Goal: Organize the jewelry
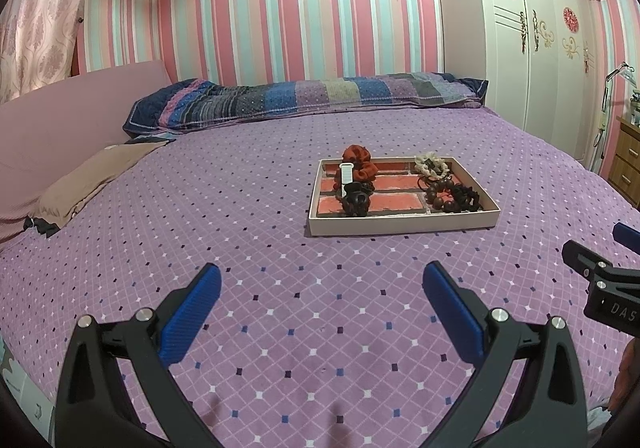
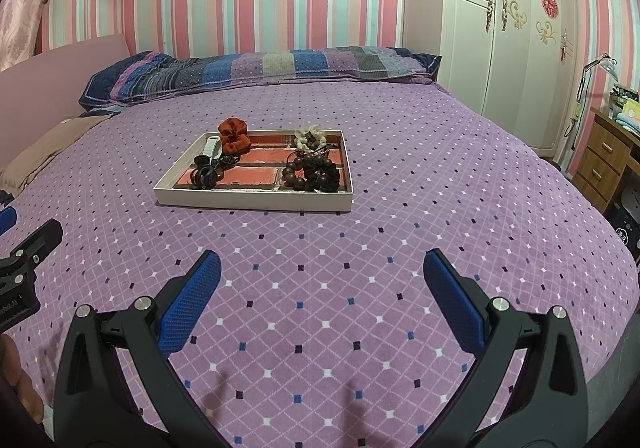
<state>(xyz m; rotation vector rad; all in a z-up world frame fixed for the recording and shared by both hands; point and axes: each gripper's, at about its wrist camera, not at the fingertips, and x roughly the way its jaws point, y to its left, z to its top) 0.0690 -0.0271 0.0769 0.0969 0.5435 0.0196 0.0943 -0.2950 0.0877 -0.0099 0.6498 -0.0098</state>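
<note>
Tray (image 1: pixel 404 226) on the purple bedspread (image 1: pixel 248 208), long axis crosswise to my approach, holding a red scrunchie (image 1: pixel 359 164), white clip (image 1: pixel 345 176) and dark bead bracelet (image 1: pixel 440 196). My left gripper (image 1: pixel 322 288) and right gripper (image 2: pixel 322 280) both hover wide and empty, well short of the tray; it lies ahead-right of the left, ahead-left of the right, neither clearly nearer.

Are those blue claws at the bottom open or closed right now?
Open, both of them. The left gripper and the right gripper each show bare purple bedspread between widely spread blue fingers, holding nothing.
</note>
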